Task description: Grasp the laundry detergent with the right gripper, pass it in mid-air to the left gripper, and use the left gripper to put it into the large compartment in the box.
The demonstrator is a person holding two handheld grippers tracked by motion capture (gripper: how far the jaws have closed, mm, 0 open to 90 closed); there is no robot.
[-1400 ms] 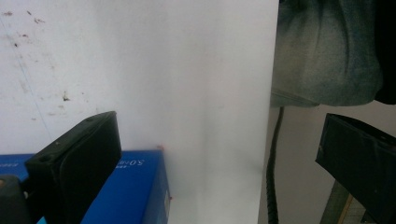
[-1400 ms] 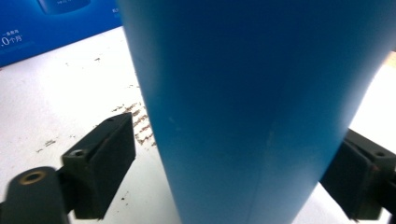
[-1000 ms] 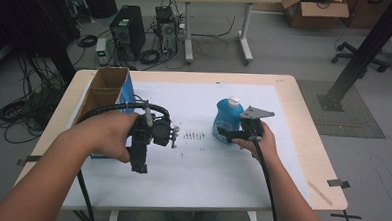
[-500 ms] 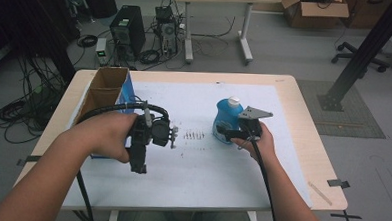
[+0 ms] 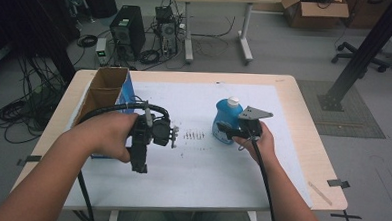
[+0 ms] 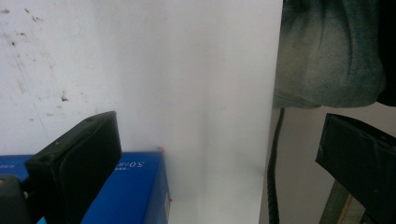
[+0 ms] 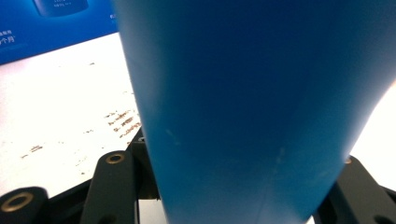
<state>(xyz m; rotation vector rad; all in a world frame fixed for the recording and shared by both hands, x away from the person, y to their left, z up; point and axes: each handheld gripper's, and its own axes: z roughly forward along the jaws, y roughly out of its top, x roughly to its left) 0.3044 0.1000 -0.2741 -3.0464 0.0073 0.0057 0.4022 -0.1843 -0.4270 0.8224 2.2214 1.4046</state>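
Observation:
A blue detergent bottle [image 5: 226,115] with a white cap stands upright on the white sheet [image 5: 201,166] right of centre. My right gripper [image 5: 229,132] is shut on its lower body from the near side, and in the right gripper view the bottle [image 7: 252,93] sits between the black jaws of that gripper [image 7: 233,182]. My left gripper [image 5: 138,164] hangs left of centre, pointing back toward the table's near edge. Its jaws stand wide apart and empty around the gap of the left gripper [image 6: 215,135].
An open cardboard box with blue printed sides [image 5: 104,91] stands at the table's left, close beside my left hand; its blue corner [image 6: 130,186] lies under the left jaw. Small dark marks [image 5: 193,136] dot the sheet between the grippers. A black cable [image 6: 272,177] hangs past the near edge.

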